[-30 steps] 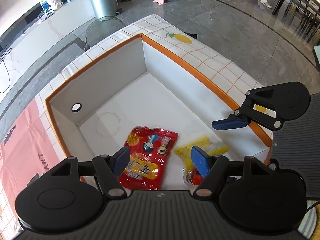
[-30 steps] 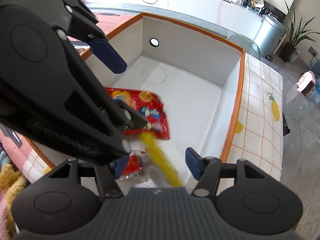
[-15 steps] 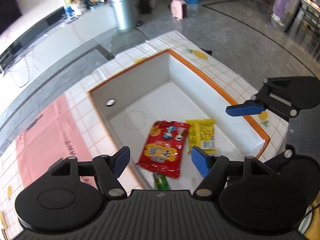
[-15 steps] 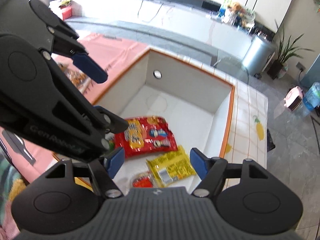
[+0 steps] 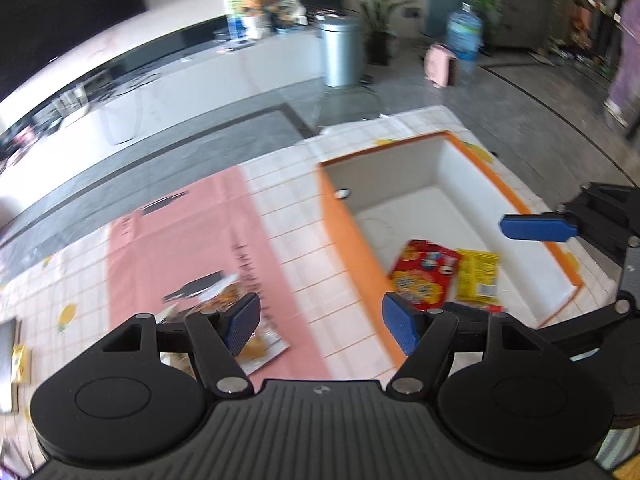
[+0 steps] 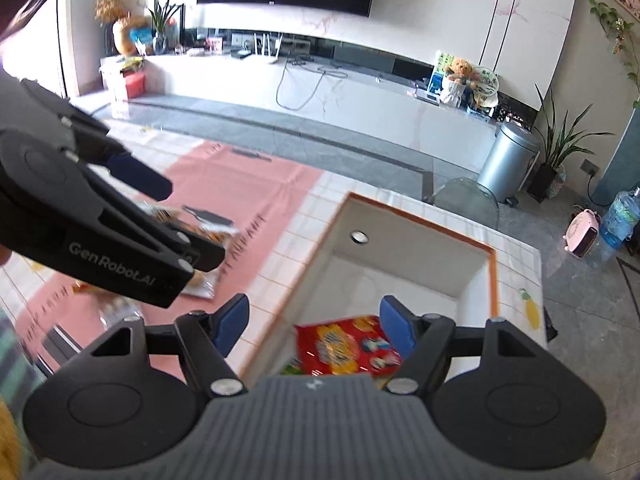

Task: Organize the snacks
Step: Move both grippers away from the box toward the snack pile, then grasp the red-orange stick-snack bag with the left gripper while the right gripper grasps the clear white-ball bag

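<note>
Left gripper [image 5: 320, 322] hung over worktop [image 5: 304, 240], fingers [image 5: 244, 322] spread wide, gripping nothing. Right gripper [image 6: 314, 326] over box edge, fingers likewise apart and empty. Red snack bag [image 5: 424, 276] and yellow snack bag [image 5: 478, 274] lay side by side, touching, on floor of orange-rimmed white box [image 5: 408, 168]. Another snack packet [image 5: 224, 304] lay on pink cloth [image 5: 180, 248], outside box, under left finger.

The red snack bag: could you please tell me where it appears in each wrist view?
Left wrist: red snack bag lies right of centre on the box floor, beside a yellow packet.
Right wrist: it sits bottom centre, between the open fingers.
Shared landmark: the white orange-rimmed box.
</note>
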`<action>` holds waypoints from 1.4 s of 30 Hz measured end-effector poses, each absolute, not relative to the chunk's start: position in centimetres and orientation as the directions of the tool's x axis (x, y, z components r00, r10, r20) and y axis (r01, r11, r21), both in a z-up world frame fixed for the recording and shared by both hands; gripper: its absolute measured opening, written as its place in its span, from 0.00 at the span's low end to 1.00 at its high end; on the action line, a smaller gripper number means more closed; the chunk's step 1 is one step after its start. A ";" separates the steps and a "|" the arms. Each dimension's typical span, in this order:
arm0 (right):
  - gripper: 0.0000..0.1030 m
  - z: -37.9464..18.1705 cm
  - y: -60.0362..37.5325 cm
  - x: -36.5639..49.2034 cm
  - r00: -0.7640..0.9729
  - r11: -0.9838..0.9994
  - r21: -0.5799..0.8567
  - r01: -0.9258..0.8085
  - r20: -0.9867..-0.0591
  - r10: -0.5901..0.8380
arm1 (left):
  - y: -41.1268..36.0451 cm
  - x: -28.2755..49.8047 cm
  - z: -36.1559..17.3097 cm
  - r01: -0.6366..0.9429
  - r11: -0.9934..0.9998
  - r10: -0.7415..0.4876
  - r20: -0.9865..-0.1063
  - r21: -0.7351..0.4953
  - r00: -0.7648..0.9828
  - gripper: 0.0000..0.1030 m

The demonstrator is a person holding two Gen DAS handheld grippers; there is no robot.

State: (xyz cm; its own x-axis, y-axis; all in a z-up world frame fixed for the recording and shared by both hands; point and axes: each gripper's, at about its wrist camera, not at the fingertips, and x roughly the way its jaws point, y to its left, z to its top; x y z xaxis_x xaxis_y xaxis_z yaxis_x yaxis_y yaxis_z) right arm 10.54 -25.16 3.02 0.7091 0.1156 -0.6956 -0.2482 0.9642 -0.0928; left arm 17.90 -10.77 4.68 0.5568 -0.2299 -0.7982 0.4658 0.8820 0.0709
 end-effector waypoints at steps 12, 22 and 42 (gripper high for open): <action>0.68 0.9 -18.7 10.2 0.768 0.986 -0.007 -0.168 -0.627 0.127 | -0.6 16.7 1.9 0.252 0.967 -0.193 -0.764 -0.041 0.615 0.78; 0.68 -3.2 -14.6 10.0 0.783 0.987 0.057 -0.148 -0.603 0.153 | 7.1 14.4 -0.2 0.072 0.987 -0.151 -0.703 -0.141 0.695 0.78; 0.73 -11.5 -7.4 10.6 0.679 0.951 0.064 -0.303 -0.685 0.263 | 10.4 14.7 -8.4 -0.224 0.920 -0.140 -0.801 -0.323 0.582 0.83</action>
State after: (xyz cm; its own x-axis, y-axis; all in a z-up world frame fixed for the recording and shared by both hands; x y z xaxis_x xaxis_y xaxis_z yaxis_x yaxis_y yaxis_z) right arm 10.61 -7.43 -11.45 0.6792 0.2626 -0.6853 -0.3034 0.9507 0.0636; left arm 14.73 10.42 -8.36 0.5815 -0.1396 -0.8014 -0.2239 0.9196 -0.3227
